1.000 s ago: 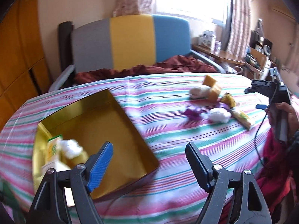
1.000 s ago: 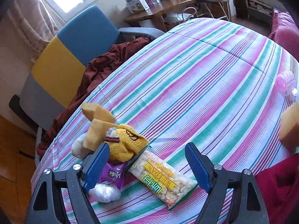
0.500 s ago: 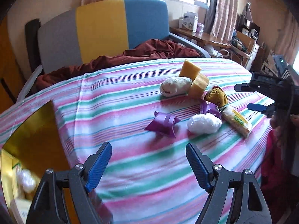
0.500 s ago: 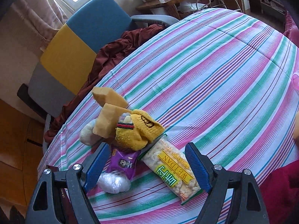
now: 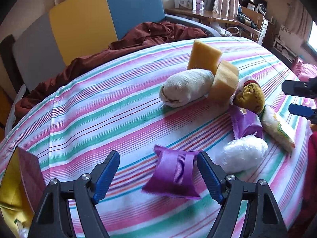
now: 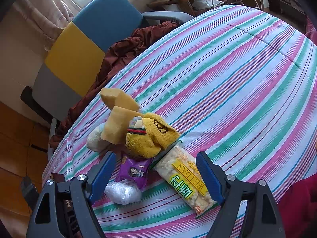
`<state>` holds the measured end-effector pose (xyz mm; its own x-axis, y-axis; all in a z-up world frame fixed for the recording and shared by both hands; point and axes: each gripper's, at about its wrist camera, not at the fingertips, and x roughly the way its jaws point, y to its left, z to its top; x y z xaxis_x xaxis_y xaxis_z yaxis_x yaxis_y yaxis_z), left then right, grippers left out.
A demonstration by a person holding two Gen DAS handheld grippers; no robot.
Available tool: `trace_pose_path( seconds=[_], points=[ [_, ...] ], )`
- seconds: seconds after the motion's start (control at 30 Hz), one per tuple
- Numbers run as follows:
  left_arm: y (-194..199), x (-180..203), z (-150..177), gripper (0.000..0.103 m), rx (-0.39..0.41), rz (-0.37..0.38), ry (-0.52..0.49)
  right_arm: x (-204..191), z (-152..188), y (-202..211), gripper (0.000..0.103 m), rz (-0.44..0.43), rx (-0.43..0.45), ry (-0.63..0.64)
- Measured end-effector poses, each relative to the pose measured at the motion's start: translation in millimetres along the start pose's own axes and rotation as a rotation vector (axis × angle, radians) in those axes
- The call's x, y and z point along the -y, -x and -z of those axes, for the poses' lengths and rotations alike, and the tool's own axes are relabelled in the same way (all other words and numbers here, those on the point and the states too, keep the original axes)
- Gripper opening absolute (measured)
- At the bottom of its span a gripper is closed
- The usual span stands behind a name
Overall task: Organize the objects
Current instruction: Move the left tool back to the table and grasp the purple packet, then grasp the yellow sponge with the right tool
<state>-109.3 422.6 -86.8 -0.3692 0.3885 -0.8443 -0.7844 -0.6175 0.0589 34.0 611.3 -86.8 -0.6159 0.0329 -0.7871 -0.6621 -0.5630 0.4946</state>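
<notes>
The left gripper [image 5: 158,166], its fingers not touching anything but just closing in, hangs over the purple pouch [image 5: 174,175] low in the frame on the striped bed [image 5: 103,107], so next it likely drops and squeezes.

Behind the striped bedspread [image 5: 99,119], a grey-yellow-blue chair [image 5: 83,23] holds a maroon blanket [image 5: 154,31] near a cluttered wooden desk [image 5: 218,18].

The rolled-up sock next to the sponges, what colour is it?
The sock is white, a bit grubby at its open end. It shows best in the left wrist view.
</notes>
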Motion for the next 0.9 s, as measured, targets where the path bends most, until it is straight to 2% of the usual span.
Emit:
trace_pose_path(
  seconds=[0.03,0.07,0.27,0.33,0.47,0.53,0.9],
  points=[
    [-4.4,0.4,-0.9,0.065,-0.01,0.006,0.005,0.4,0.0,-0.5,0.084,0.001,-0.003,-0.002],
    [-9.7,0.3,-1.1,0.053,-0.029,0.007,0.018,0.7,0.2,-0.6,0.084,0.0,-0.005,-0.002],
    [2.5,3.4,18.0,0.051,0.023,-0.008,0.084,0.7,-0.5,-1.5,0.084,0.001,-0.01,-0.002],
    [12.7,7.0,34.3,0.051,0.052,-0.025,0.114,0.7,-0.2,-0.9,0.084,-0.003,-0.012,-0.001],
    [32.1,24.9,71.4,0.051,0.139,-0.076,0.091,-0.2,1.4,-1.4,0.084,-0.002,-0.016,0.005],
    [32.3,28.4,82.7,0.045,0.132,-0.075,0.097,-2.1,2.0,-3.1,0.084,0.002,-0.021,0.014],
    [29.9,20.5,87.2,0.045,0.156,-0.02,0.142,-17.7,4.4,-9.2,0.084,0.045,-0.053,0.076]
  ],
)
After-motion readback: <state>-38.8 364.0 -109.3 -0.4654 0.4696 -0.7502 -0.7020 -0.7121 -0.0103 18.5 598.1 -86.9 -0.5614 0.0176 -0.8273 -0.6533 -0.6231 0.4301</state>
